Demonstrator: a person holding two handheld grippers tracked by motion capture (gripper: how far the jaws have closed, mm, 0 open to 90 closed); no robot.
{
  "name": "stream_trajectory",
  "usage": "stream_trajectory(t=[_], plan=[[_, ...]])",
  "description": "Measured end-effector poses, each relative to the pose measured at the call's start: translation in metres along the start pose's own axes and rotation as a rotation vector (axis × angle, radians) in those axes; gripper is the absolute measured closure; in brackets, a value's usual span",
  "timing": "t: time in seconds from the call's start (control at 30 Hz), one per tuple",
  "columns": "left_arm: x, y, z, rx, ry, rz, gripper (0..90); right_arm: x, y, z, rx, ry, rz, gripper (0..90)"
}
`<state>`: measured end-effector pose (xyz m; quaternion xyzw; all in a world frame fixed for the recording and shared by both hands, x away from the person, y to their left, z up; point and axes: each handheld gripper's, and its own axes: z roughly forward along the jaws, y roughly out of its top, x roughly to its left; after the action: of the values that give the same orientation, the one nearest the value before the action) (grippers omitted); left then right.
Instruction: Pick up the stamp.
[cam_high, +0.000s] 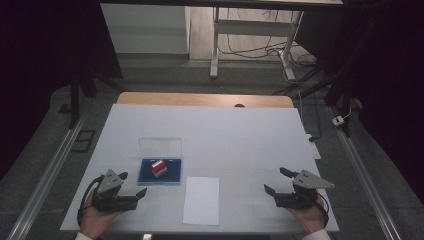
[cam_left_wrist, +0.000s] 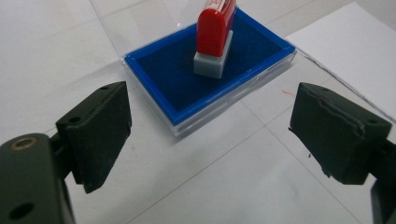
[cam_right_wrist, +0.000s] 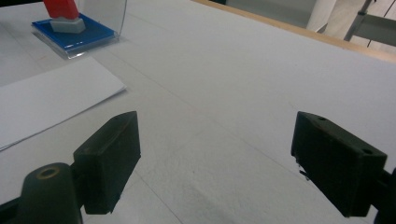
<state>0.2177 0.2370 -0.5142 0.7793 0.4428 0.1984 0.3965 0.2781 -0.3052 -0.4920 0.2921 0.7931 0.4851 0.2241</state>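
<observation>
A red stamp (cam_high: 158, 167) with a grey base stands upright on a blue ink pad (cam_high: 160, 177) whose clear lid (cam_high: 160, 146) is raised behind it. In the left gripper view the stamp (cam_left_wrist: 215, 35) rests on the pad (cam_left_wrist: 177, 81) just beyond the jaws. My left gripper (cam_high: 133, 185) is open at the table's front left, close to the pad's near left corner, holding nothing. A white sheet of paper (cam_high: 201, 200) lies right of the pad. My right gripper (cam_high: 278, 181) is open at the front right, empty, over bare table.
The white table top (cam_high: 240, 135) has a wooden strip (cam_high: 205, 99) along its far edge. Beyond it stand a white desk frame (cam_high: 250, 30) and floor cables. In the right gripper view the paper (cam_right_wrist: 42, 105) and ink pad (cam_right_wrist: 74, 35) lie to the upper left.
</observation>
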Motion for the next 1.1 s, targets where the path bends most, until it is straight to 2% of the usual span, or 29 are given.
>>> stream_trajectory(t=[0.33, 0.8, 0.97, 1.1], plan=[[0.002, -0.003, -0.003, -0.003, -0.006, 0.007, 14.4, 0.002, -0.001, 0.002, 0.032, -0.011, -0.011, 19.2], [0.001, -0.001, -0.004, 0.006, -0.01, 0.004, 15.4, 0.001, -0.002, 0.001, 0.03, -0.008, 0.001, 22.4], [0.003, 0.004, -0.009, 0.009, -0.011, 0.014, 16.1, 0.001, -0.001, 0.001, 0.03, -0.007, 0.001, 22.8], [0.005, 0.011, -0.011, 0.024, -0.029, 0.022, 16.8, 0.003, -0.001, 0.002, 0.038, -0.013, -0.002, 23.2]])
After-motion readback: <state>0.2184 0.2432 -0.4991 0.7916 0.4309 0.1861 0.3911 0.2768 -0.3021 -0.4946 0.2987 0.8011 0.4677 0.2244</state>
